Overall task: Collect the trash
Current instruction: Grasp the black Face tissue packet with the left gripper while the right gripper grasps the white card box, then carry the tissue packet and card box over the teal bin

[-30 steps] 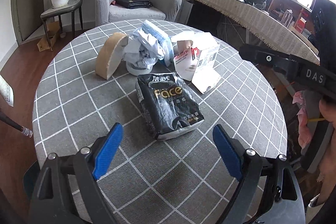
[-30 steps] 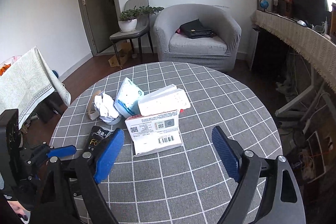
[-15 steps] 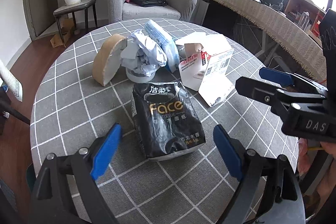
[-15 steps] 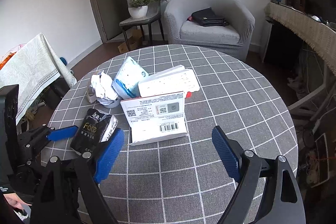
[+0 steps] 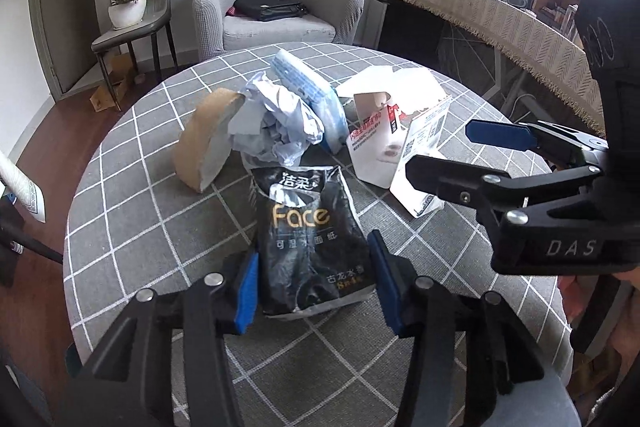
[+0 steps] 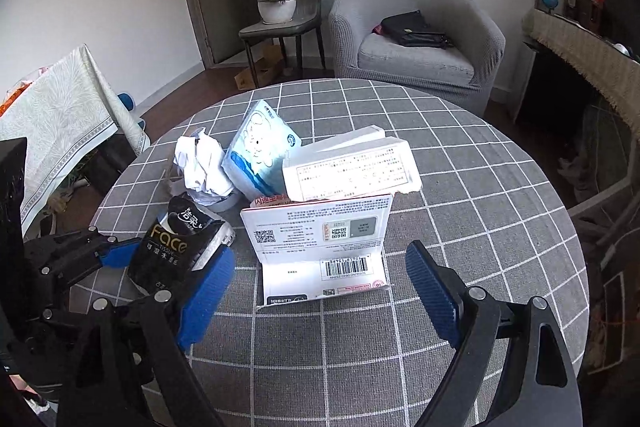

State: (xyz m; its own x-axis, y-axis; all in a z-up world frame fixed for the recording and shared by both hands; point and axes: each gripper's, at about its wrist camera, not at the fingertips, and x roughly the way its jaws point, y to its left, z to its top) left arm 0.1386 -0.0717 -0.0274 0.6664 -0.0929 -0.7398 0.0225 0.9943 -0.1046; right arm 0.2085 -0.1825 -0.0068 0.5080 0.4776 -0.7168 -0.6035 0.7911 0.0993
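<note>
A black tissue pack marked "Face" (image 5: pixel 308 227) lies on the round grey checked table (image 5: pixel 160 227). My left gripper (image 5: pixel 314 283) is closing, and its blue pads touch both sides of the pack's near end. The right wrist view shows the same pack (image 6: pixel 172 247) crumpled between the left gripper's fingers (image 6: pixel 118 255). My right gripper (image 6: pixel 320 291) stands open just in front of an opened white carton (image 6: pixel 320 239), touching nothing. Behind lie crumpled paper (image 5: pixel 276 131), a blue-and-white pack (image 5: pixel 308 95) and a brown roll (image 5: pixel 208 139).
A grey armchair (image 6: pixel 416 47) with a black bag stands beyond the table, beside a chair holding a potted plant (image 6: pixel 280 3). A cloth-covered sideboard (image 5: pixel 500 23) runs along the right. Another draped table (image 6: pixel 60 115) is at the left.
The left jaws have narrowed from wide open onto the black pack's sides. The right gripper has come lower and nearer to the white carton, still open.
</note>
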